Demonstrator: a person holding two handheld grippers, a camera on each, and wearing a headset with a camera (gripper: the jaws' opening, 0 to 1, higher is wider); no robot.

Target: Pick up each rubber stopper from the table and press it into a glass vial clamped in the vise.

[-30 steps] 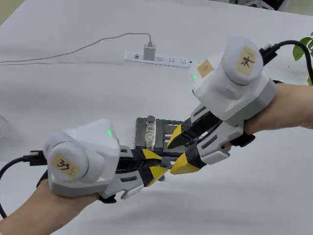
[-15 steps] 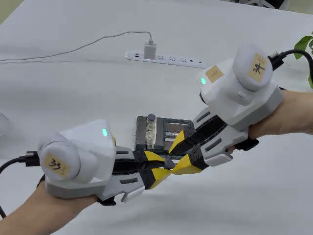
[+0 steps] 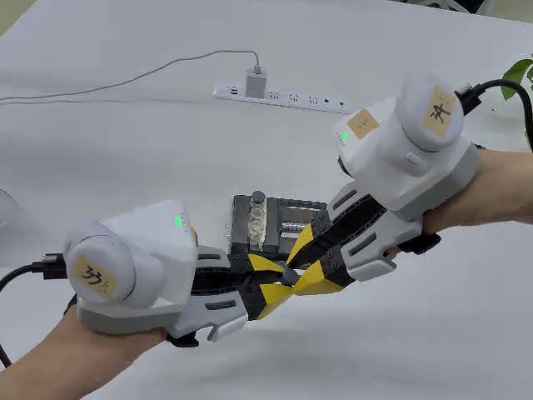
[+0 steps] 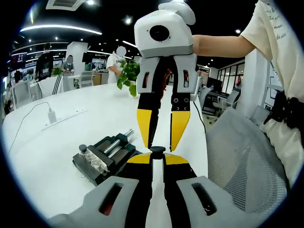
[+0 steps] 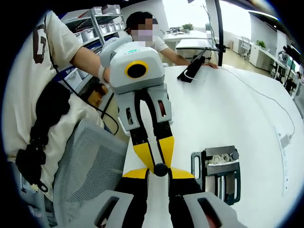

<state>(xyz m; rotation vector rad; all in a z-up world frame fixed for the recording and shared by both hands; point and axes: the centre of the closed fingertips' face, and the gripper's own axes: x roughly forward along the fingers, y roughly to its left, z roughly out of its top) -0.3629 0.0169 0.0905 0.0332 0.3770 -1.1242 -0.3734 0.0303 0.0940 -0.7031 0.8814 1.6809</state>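
Note:
A dark rubber stopper [image 3: 289, 275] is pinched at the tips of my left gripper [image 3: 275, 282], which reaches in from the lower left. In the left gripper view the stopper [image 4: 157, 151] sits just above my own shut jaws. My right gripper [image 3: 300, 265] comes down from the upper right, and its yellow fingers [image 4: 147, 124] stand apart on either side of the stopper. In the right gripper view the stopper [image 5: 160, 169] lies between my parted jaws. Just behind, the black vise [image 3: 287, 218] clamps a glass vial [image 3: 257, 221] capped with a grey stopper [image 3: 258, 197].
A white power strip [image 3: 283, 100] with a plugged charger [image 3: 255, 83] and cable lies at the back of the white table. Plant leaves [image 3: 520, 71] show at the right edge. A grey mesh chair [image 4: 242, 156] stands beside the table. People stand in the background.
My right gripper has dropped and moved in toward the left gripper's tips, so its jaws now straddle the stopper. The left gripper has kept its hold and barely shifted.

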